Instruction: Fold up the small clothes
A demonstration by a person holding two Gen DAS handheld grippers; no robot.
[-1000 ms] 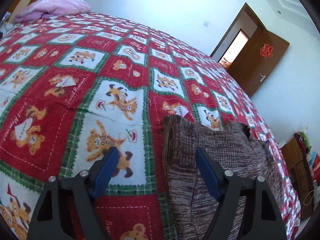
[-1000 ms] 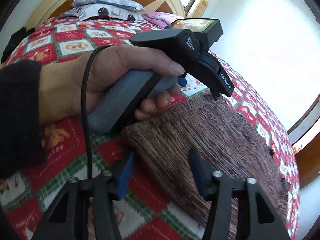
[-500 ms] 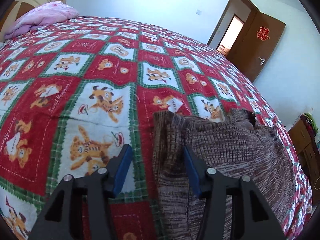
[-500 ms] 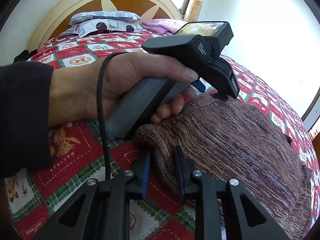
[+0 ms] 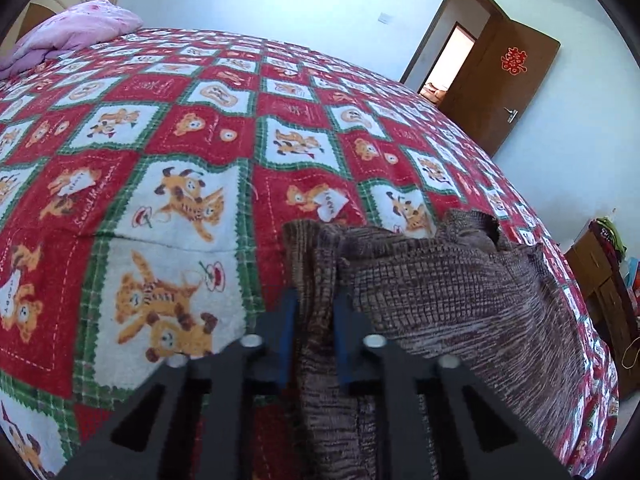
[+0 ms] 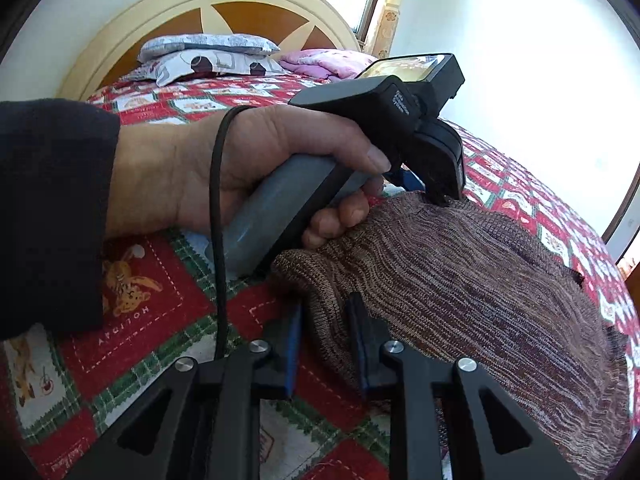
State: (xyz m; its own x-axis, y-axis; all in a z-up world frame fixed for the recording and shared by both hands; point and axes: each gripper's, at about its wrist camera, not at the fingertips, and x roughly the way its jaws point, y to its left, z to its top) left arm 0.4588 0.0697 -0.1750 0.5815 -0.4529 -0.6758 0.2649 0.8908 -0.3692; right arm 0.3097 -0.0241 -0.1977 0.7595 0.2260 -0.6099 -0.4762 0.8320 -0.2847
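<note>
My left gripper (image 5: 314,312) is closed on the knit (image 5: 460,304) at its edge; my right gripper (image 6: 326,320) is pinched on another edge. The knit lies on the blanket (image 5: 180,128), raised where gripped. My left hand (image 6: 256,168) grips the handle. Blanket print reads "HOLIDAY". The door (image 5: 504,84) bears a red emblem.

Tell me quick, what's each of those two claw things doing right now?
Left gripper: closed on the edge of the brown knit garment.
Right gripper: closed on another edge of the same garment.
</note>
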